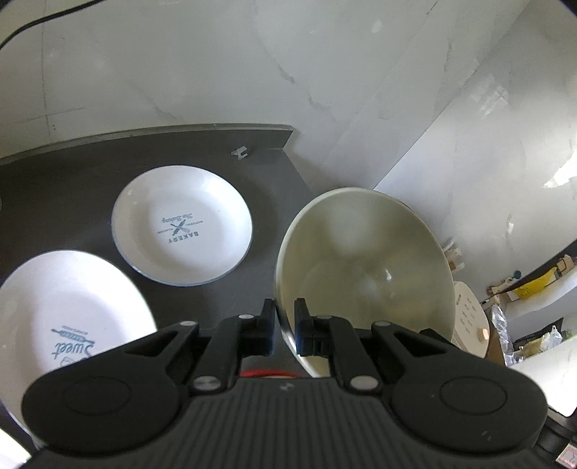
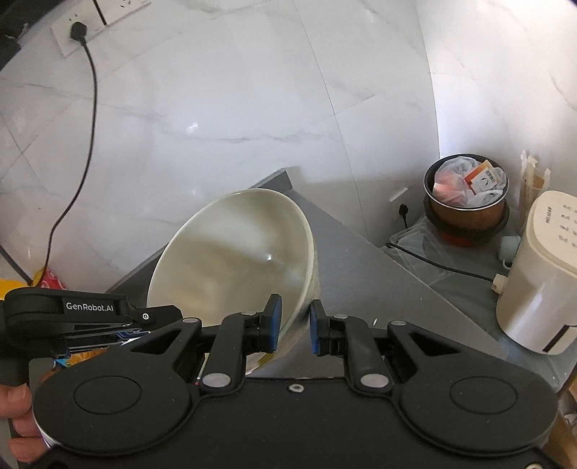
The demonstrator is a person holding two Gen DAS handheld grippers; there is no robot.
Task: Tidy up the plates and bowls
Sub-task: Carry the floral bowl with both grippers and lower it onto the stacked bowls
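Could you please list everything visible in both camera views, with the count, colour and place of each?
bowl: one, cream, tilted, its rim between the jaws of both grippers
plates: two, white with blue print, one flat on the table, one nearer at the left
table: one, dark grey, against the white marble wall
wall socket: one, white, upper left, with a black cable plugged in
bin: one, brown with a black rim, full of rubbish, on the floor at the right
appliance: one, cream, on the floor at the far right
hand: one, at the lower left edge
left gripper: black, closed on the bowl rim
right gripper: black with blue pads, straddling the rim with a gap
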